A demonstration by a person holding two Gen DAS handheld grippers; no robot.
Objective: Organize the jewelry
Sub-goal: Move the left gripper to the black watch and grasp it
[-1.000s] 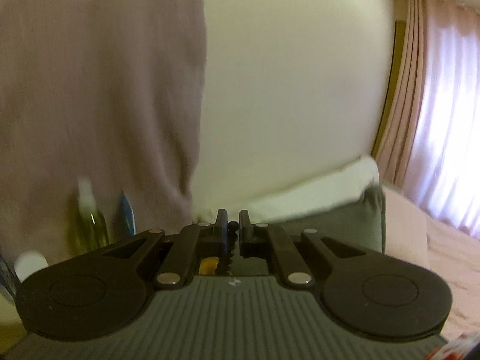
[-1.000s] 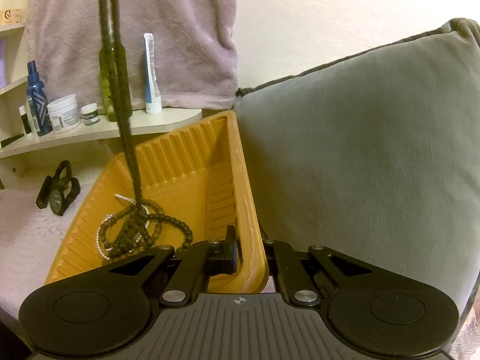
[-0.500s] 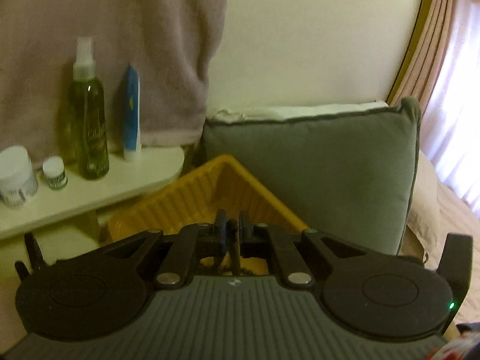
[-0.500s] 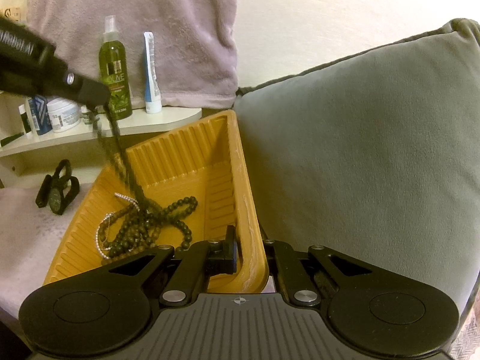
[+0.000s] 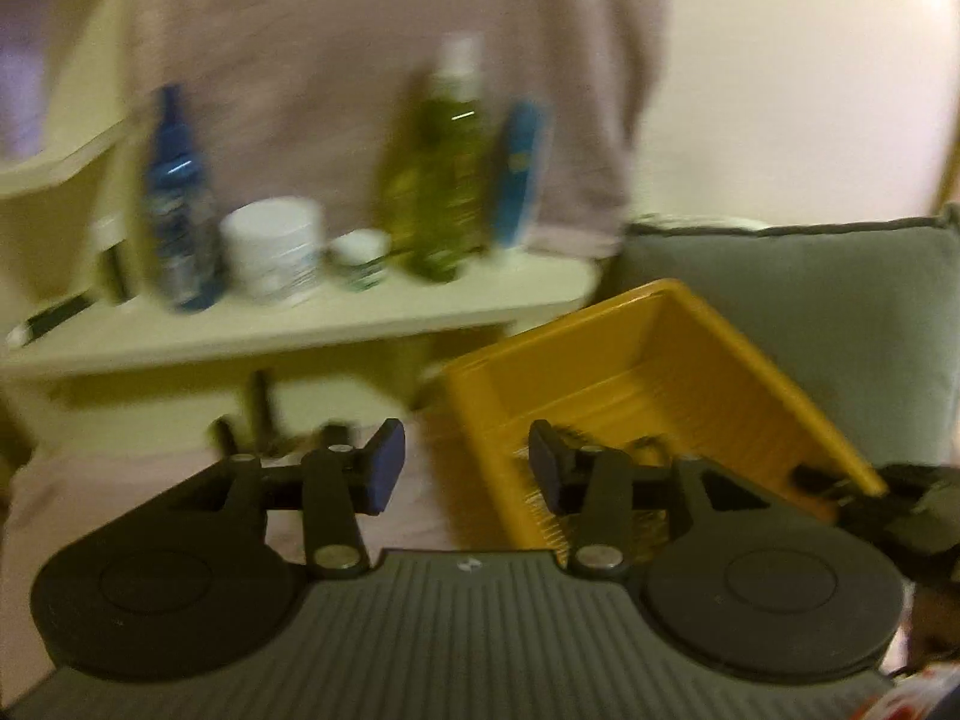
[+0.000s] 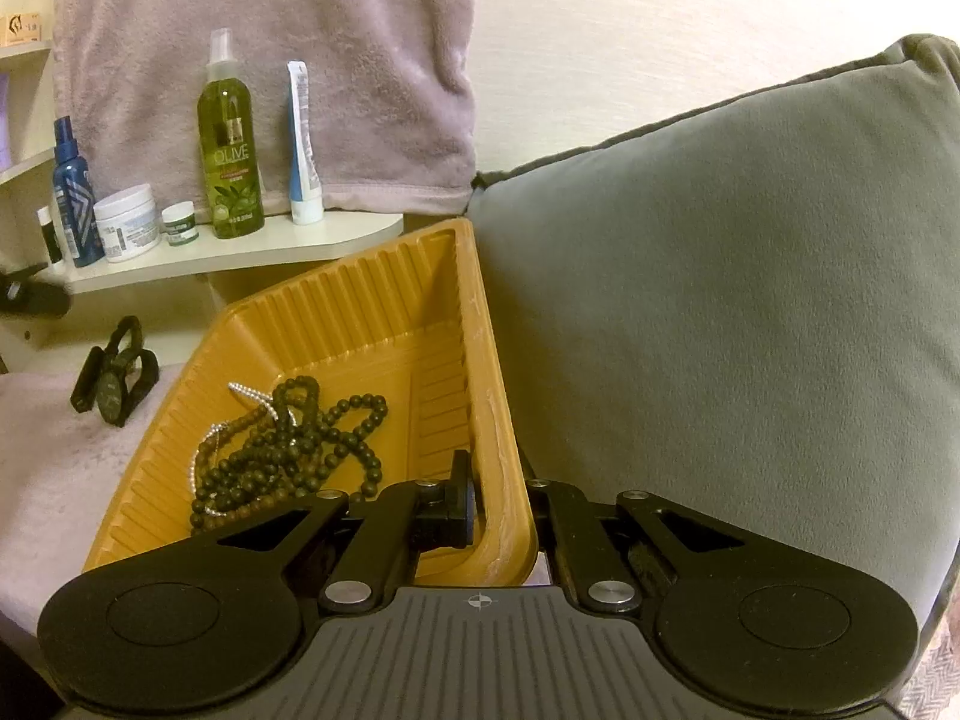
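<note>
Beads (image 6: 282, 450) of the dark necklace now lie wholly in the yellow tray (image 6: 372, 312), heaped on its ribbed floor together with a thin silver chain (image 6: 207, 450); half a second ago the strand still hung from the left gripper above the tray. The left gripper (image 5: 465, 468) has just been opening: its jaws, pressed together on the strand before, now stand spread with nothing between them, over the tray's near left rim. Its view is blurred and has dropped, so the shelf (image 5: 312, 324) with its bottles now shows across the far left. The right gripper (image 6: 501, 510) is unchanged: it pinches the tray's near right wall, one finger inside, the other outside against the grey cushion (image 6: 720, 300). A black watch (image 6: 114, 378) lies on the pale cover left of the tray, in the same spot as before.
</note>
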